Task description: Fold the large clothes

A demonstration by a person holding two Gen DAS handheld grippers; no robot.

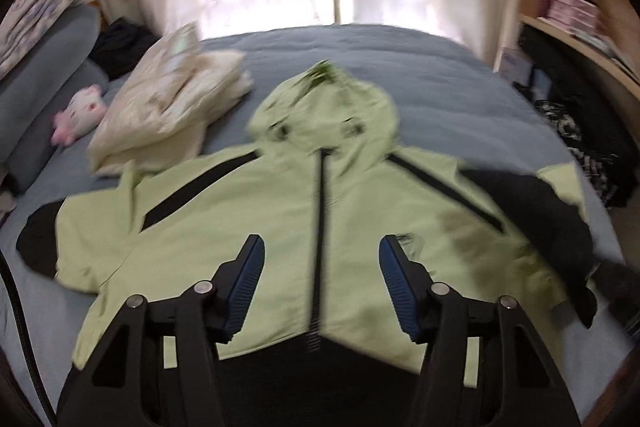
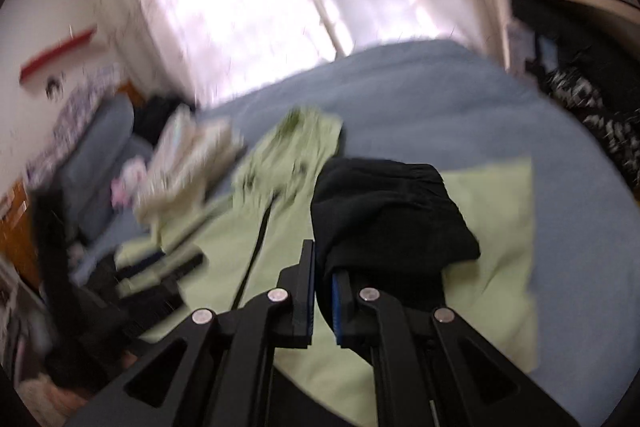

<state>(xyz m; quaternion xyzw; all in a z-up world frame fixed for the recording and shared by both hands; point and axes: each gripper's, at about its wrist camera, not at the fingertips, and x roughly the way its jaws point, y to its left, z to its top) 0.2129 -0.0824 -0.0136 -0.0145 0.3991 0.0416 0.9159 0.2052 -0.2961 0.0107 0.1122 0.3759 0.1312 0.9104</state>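
A light green hooded jacket [image 1: 248, 227] with black trim and a black front zip lies face up on the blue bed [image 1: 420, 75]. My left gripper [image 1: 322, 255] is open and empty above the jacket's lower front, its fingers either side of the zip. My right gripper [image 2: 324, 267] is shut on the jacket's black sleeve cuff [image 2: 384, 211] and holds it lifted over the jacket's body [image 2: 492, 227]. In the left wrist view that black sleeve [image 1: 532, 211] lies across the jacket's right side. The right wrist view is blurred.
A folded cream garment [image 1: 168, 107] lies on the bed left of the hood. A pink and white plush toy [image 1: 80, 115] and grey pillows [image 1: 44, 67] are at the far left. Wooden shelves [image 1: 580, 27] with dark clothes stand at the right. A curtained window is behind.
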